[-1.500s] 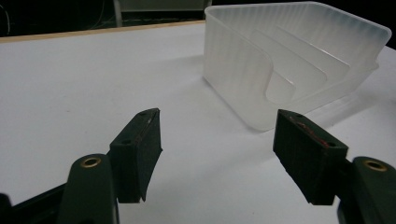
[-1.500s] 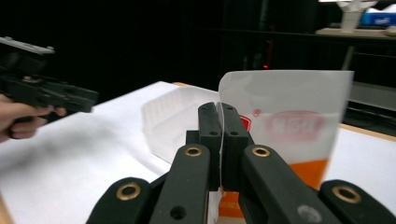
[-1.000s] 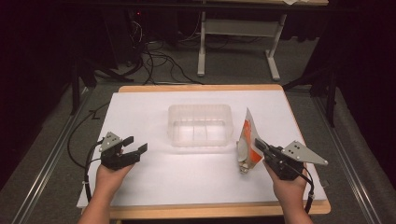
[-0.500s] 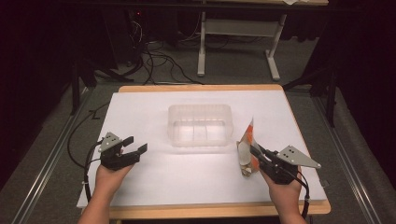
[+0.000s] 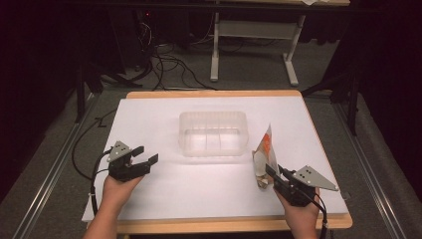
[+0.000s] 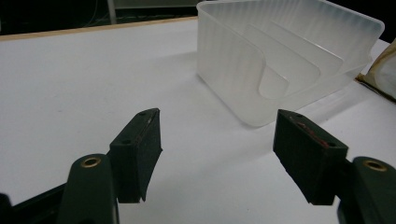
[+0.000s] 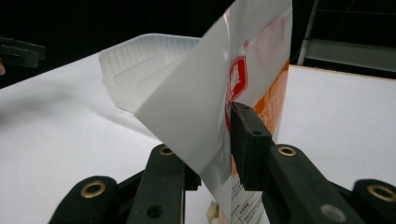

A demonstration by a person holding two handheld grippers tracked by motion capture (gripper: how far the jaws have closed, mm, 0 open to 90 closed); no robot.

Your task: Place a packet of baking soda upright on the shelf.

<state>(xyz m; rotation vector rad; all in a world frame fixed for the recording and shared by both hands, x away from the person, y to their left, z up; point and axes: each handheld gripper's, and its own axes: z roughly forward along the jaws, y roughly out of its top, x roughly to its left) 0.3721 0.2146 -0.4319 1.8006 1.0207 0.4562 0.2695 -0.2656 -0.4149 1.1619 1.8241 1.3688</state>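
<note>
While spread over bare tabletop point(image 5: 164, 199), left tool point(image 5: 148, 159) empty, near clear container point(image 5: 213, 133). Further right, pouch point(image 5: 262, 159) standing beside container, lower edge between right tool's point(image 5: 272, 171) jaws, just been opening, pads loosely flanking it.

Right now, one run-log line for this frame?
left tool: open, empty | right tool: jaws just opening, orange-and-white plastic snack pouch between them, resting on white table | clear ribbed plastic bin: empty

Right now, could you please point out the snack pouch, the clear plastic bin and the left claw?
snack pouch point(image 5: 264, 149): high view, on its orange-printed upper panel.
clear plastic bin point(image 5: 213, 150): high view, on its near wall.
left claw point(image 5: 145, 155): high view, midway between its fingertips.
</note>
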